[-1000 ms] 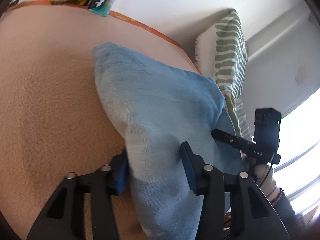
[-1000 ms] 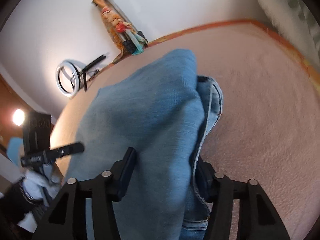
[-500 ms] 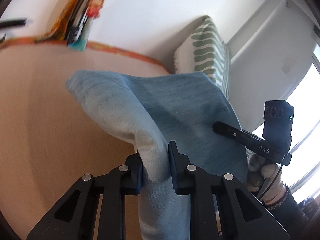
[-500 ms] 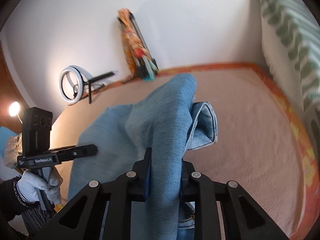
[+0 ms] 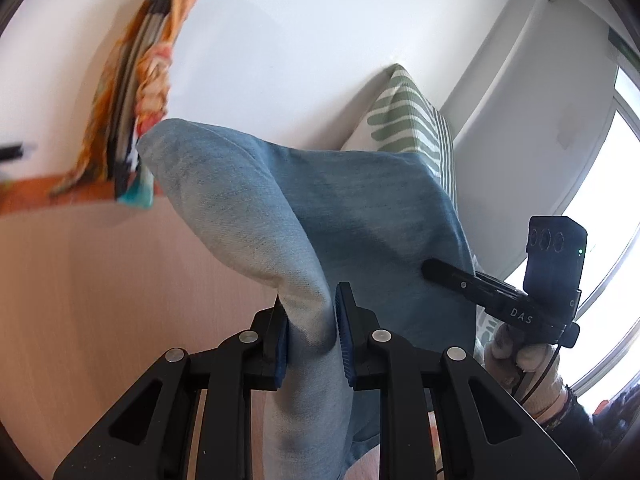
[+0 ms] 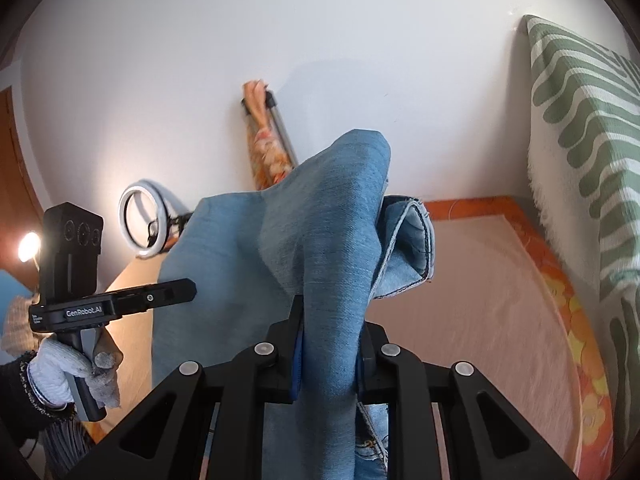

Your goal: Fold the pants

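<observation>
Both tongs clamped narrow on bunched denim, the left gripper [image 5: 311, 334] and right gripper [image 6: 328, 350] holding the pants [image 5: 360, 216] off the bed [image 6: 472, 304] ahead, where a thick pinch could slip and the hem [image 6: 416, 248] beyond flop crooked.

The pink bed cover [image 6: 472, 320] lies bare to the right of the lifted jeans [image 6: 328, 240]; the striped pillow [image 6: 580, 140] and white wall [image 6: 320, 40] bound it.
</observation>
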Available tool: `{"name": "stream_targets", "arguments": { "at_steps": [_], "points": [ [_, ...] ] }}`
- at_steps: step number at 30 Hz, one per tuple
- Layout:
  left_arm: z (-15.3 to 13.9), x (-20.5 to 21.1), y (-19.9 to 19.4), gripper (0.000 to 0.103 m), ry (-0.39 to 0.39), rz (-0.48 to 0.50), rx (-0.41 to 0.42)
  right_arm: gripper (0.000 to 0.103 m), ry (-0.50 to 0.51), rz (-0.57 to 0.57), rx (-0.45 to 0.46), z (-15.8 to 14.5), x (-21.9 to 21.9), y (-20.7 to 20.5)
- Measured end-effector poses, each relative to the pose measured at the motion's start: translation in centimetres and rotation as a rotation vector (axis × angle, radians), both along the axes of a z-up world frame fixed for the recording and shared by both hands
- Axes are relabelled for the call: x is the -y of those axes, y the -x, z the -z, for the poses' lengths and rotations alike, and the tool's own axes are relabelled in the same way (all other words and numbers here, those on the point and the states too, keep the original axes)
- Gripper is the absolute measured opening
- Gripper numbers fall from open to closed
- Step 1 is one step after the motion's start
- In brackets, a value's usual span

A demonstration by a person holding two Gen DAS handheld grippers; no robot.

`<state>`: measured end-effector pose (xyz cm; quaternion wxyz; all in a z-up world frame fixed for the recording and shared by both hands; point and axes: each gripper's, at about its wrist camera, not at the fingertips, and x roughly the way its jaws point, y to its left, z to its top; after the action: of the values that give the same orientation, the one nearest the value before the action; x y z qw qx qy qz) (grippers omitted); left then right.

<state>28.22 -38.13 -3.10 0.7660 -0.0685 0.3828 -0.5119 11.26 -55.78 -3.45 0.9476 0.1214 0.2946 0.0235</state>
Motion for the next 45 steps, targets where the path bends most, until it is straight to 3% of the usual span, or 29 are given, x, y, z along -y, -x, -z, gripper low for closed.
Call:
{"name": "stream_targets", "arguments": {
  "at_steps": [6, 13, 27, 33, 36, 38, 42, 45],
  "points": [
    [-0.9, 3.4, -3.3, 0.019, 0.003, 0.002, 0.028, 0.018, -0.008, 0.031, 0.015, -1.0, 3.7, -4.2],
    [1.3, 7.5, -7.4, 0.019, -0.009, 0.003, 0.008, 0.017, 0.011, 0.054, -0.010, -0.2, 7.6, -10.0],
    [7.0, 12.8, -14.5, 0.019, -0.096, -0.036, -0.014, 0.012, -0.042, 0.094, -0.097, 6.2, 12.9, -20.4],
    [8.7, 12.8, -15.4, 0.019, -0.202, -0.080, 0.015, 0.010, 0.023, 0.118, -0.176, 8.2, 13.4, -22.4],
    [9.4, 12.6, -15.4, 0.026, -0.267, -0.106, 0.024, 0.020, 0.049, 0.159, -0.216, 8.8, 13.7, -22.8],
    [9.7, 12.4, -15.3, 0.026, -0.301, -0.120, 0.027, 0.034, 0.089, 0.201, -0.228, 8.8, 13.6, -22.8],
    [9.3, 11.8, -14.8, 0.028, -0.328, -0.135, 0.037, 0.040, 0.134, 0.252, -0.233, 7.6, 13.1, -22.3],
    [8.3, 10.9, -14.3, 0.042, -0.310, -0.156, 0.019, 0.057, 0.153, 0.266, -0.212, 6.5, 12.7, -21.4]
  ]
}}
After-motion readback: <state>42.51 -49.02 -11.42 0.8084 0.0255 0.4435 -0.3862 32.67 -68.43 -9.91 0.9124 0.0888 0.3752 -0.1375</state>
